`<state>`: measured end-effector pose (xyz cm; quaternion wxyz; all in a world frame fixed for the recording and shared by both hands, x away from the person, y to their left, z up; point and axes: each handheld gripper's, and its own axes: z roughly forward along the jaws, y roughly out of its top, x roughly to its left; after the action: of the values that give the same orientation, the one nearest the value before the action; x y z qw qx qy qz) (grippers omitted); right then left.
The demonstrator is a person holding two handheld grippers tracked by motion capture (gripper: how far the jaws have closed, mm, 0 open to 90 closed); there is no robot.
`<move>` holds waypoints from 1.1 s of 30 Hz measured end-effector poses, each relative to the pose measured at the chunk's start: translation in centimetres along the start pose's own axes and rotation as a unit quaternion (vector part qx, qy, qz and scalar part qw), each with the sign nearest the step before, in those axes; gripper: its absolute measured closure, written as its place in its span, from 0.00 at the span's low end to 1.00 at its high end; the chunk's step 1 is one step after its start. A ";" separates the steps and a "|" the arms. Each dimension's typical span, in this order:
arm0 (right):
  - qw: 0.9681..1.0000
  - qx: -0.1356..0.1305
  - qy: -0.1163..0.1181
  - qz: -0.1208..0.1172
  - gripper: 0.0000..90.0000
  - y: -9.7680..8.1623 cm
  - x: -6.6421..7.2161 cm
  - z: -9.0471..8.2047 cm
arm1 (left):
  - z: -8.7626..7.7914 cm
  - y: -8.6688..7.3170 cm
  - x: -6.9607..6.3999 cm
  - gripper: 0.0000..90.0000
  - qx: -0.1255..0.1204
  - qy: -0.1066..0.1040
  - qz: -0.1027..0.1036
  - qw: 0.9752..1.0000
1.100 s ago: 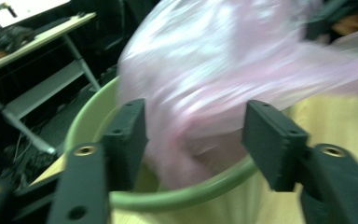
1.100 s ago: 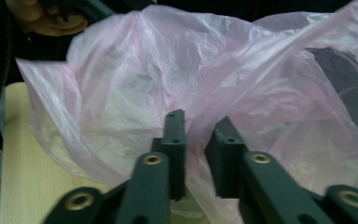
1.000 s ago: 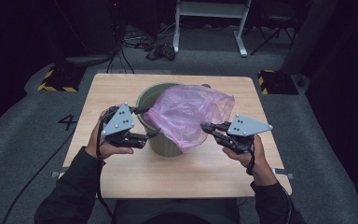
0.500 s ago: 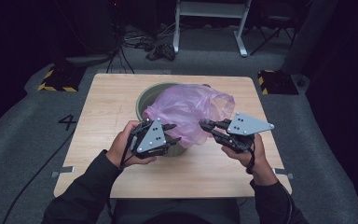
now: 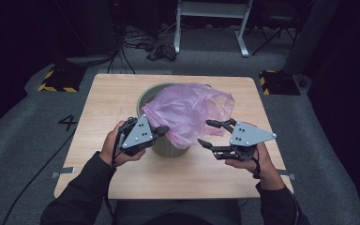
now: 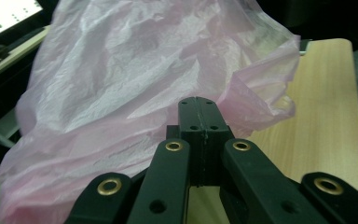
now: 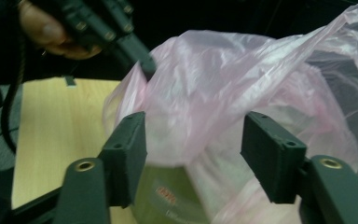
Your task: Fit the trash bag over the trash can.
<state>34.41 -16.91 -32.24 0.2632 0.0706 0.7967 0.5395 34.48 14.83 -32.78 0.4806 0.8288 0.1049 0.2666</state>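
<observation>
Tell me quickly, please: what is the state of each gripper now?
Left gripper: closed at the edge of the pink bag; whether it pinches film cannot be told.
Right gripper: open, holding nothing.

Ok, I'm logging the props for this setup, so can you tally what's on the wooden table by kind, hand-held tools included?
Round green plastic bins: 1
Thin pink plastic bags: 1
Black two-jaw tools: 2 (left tool, right tool)
Total: 4
</observation>
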 end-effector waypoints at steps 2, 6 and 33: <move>1.000 0.011 -0.009 -0.018 0.40 -0.1 0.2 -0.1 | -0.5 -0.4 0.3 1.00 -0.008 0.001 -0.010 1.000; 0.998 0.028 -0.051 -0.034 0.40 -0.2 0.2 -0.1 | -1.8 -1.4 0.9 1.00 -0.028 -0.004 -0.038 0.999; 0.997 0.041 -0.068 0.012 1.00 -0.8 -2.8 2.1 | -3.6 -2.2 -0.9 0.36 -0.048 -0.007 -0.067 0.997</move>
<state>37.97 -16.64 -32.60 0.3069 0.1271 0.7975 0.5037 31.99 18.21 -33.52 0.5375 0.7978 0.1440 0.2321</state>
